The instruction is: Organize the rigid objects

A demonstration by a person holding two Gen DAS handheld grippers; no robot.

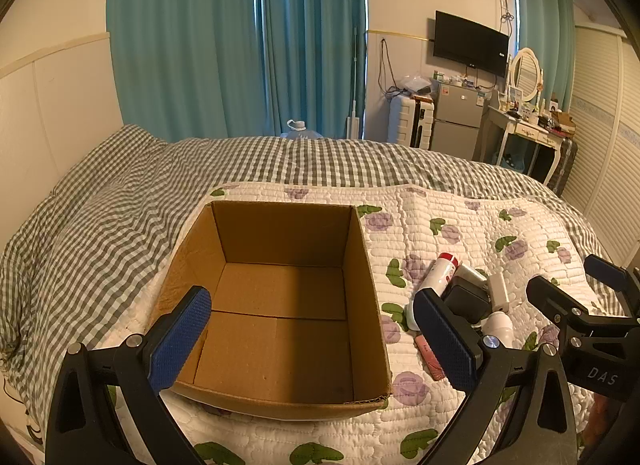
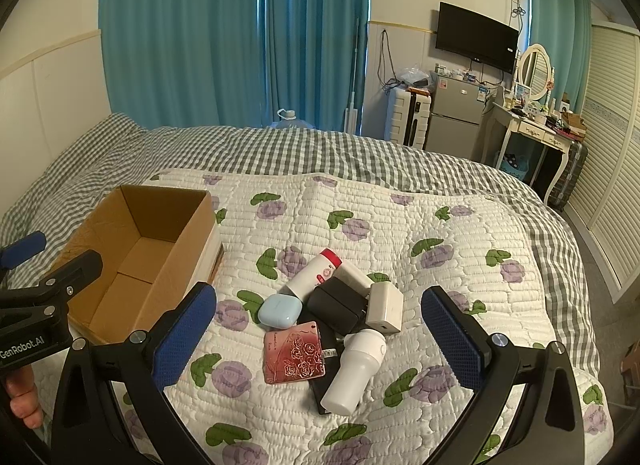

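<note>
An open, empty cardboard box (image 1: 280,305) sits on the floral quilt; it also shows in the right wrist view (image 2: 140,257) at the left. A pile of small objects lies right of it: a pink case with roses (image 2: 294,353), a light blue earbud case (image 2: 279,310), a black charger (image 2: 340,307), a white charger (image 2: 385,307), a white bottle with a red cap (image 2: 316,271) and a white cylinder device (image 2: 354,373). My left gripper (image 1: 316,335) is open over the box. My right gripper (image 2: 320,333) is open and empty above the pile.
The quilt (image 2: 400,225) lies on a grey checked bedspread (image 1: 100,205). Beyond the bed stand blue curtains (image 1: 240,45), a water jug (image 2: 289,119), a small fridge (image 2: 454,121) and a dressing table (image 2: 536,125). A louvred wardrobe (image 2: 612,165) lines the right wall.
</note>
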